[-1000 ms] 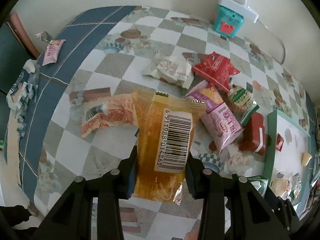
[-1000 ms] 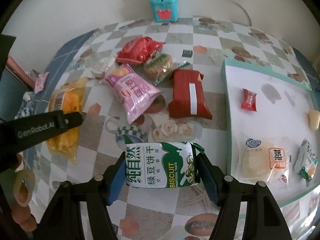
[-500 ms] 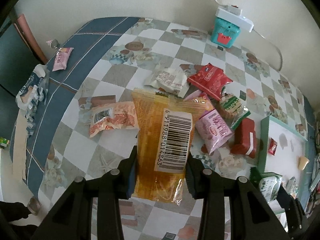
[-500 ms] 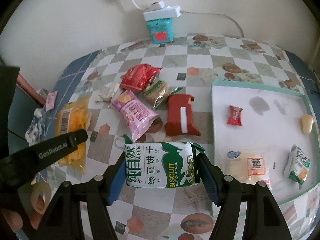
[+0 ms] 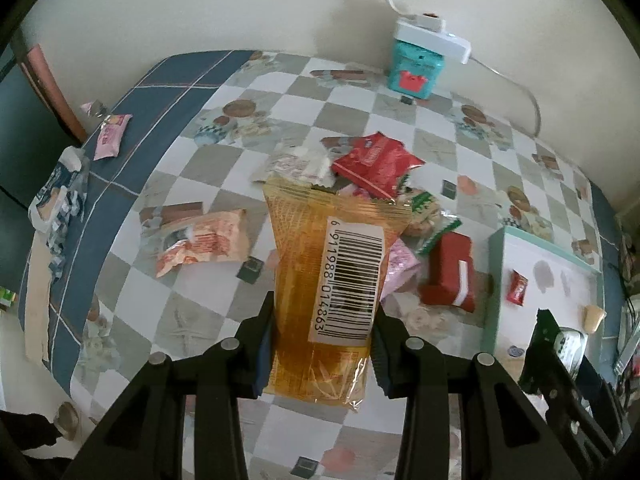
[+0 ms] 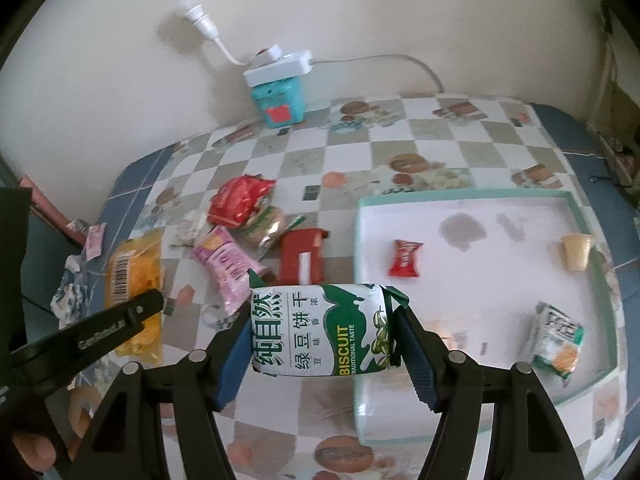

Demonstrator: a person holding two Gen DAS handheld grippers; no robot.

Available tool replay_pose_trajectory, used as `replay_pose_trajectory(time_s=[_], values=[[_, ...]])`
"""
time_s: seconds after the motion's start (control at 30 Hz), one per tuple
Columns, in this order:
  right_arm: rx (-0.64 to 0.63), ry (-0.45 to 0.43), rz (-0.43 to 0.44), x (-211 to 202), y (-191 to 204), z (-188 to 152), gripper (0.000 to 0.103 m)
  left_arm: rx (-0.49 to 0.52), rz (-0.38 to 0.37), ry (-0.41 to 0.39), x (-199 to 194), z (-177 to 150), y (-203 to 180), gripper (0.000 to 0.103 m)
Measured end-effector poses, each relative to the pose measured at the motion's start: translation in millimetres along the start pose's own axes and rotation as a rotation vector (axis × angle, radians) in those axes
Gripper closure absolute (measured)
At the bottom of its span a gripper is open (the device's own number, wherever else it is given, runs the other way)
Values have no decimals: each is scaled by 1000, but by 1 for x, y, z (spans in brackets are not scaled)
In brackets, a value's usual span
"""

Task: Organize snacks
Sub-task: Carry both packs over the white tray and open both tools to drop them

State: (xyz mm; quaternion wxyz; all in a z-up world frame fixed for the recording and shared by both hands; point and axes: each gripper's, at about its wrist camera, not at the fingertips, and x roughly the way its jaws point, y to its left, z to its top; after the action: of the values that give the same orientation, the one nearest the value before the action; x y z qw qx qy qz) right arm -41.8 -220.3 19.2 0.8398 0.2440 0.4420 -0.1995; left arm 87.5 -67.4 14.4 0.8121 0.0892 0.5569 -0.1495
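Both tools have risen above the counter [image 5: 208, 184] since the earlier frames, so the checked cloth and the scattered packets look smaller and more of the wall shows behind them. Left tool [image 5: 322, 344] is clamped on the orange packet [image 5: 324, 280], which hangs clear of the surface with its barcode label facing the camera; right tool [image 6: 322, 340] is clamped across the short ends of the green-and-white biscuit pack [image 6: 320, 330], also lifted clear. White tray [image 6: 480, 420] with the pale green rim lies near the counter's right edge and already holds a small red sweet [image 6: 405, 258], a green-and-orange sachet [image 6: 558, 338] and a pale cup-shaped piece [image 6: 576, 251]. Remaining on the cloth, toward the middle and the wall edge, are a red bag [image 6: 240, 200], a pink packet [image 6: 226, 266] and a dark red box [image 6: 301, 258], close together. Judging by that, the step in hand is carrying both packs over to the tray. To do it well, keep both grips as they are while crossing the rim, bring each pack down over a bare patch of tray away from the sweets already there, lower until it rests flat, and only then let the jaws part. The soft orange packet droops below its grip, so it probably needs extra height over the rim.
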Motion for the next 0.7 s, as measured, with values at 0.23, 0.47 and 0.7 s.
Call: replay_pose_trajectory(time_s=[0.23, 0.47, 0.7], values=[[74, -6, -27, -3, -39, 5, 32, 48, -23, 0, -3, -5, -30, 61], [212, -7, -32, -4, -94, 7, 32, 131, -43, -8, -4, -10, -72, 61], [344, -5, -71, -3, -142, 10, 32, 248, -84, -46, -11, -16, -122, 61]])
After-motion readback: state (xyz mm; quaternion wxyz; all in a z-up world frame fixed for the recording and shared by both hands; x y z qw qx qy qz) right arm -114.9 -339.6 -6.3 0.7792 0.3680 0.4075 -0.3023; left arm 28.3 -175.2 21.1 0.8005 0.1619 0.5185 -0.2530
